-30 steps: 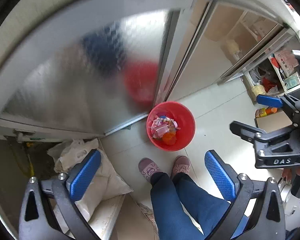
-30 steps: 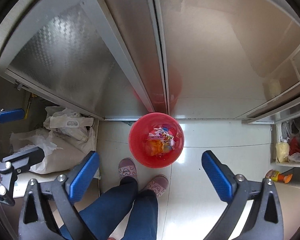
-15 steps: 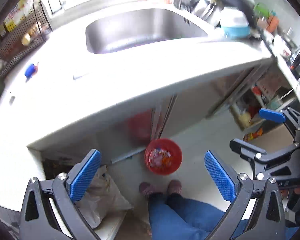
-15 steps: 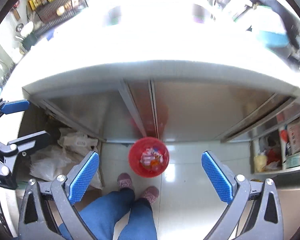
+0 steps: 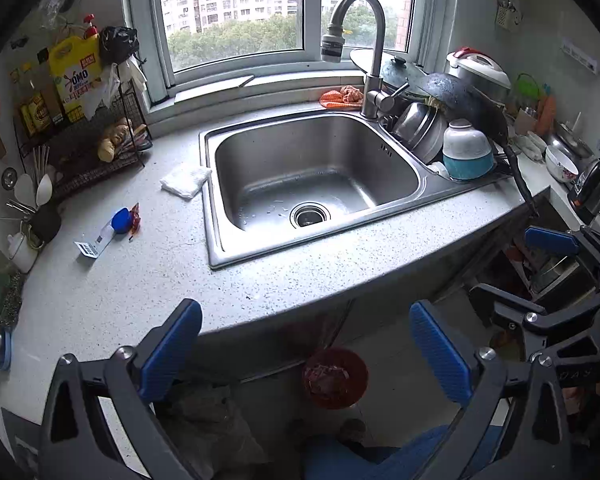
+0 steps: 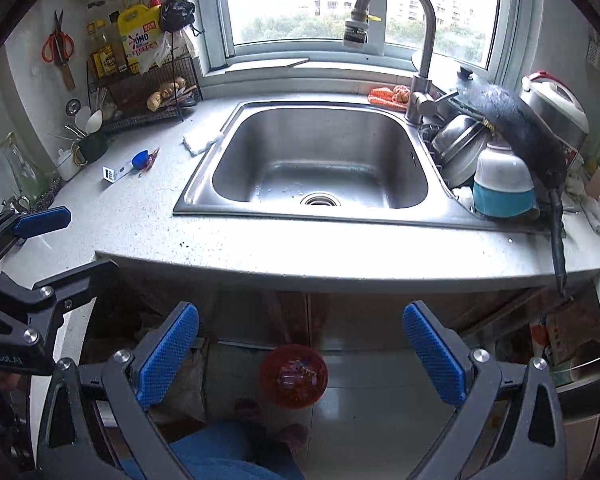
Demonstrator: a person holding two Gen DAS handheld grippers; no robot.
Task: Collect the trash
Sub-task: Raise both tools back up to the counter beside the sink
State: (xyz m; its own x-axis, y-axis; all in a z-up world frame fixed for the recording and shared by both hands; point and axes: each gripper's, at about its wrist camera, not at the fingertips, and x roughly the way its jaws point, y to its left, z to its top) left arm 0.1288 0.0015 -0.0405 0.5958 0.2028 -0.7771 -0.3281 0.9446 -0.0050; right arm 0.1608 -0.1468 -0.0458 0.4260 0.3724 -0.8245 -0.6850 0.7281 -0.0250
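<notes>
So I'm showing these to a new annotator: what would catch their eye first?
Probably the empty steel sink in the middle of the speckled counter, under the tall curved faucet. Next, the red trash bin on the floor below, seen between the open right gripper fingers.

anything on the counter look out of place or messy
Yes: loose bits left of the sink: a crumpled white cloth, a blue cap beside a red wrapper, and a small white box.
</notes>
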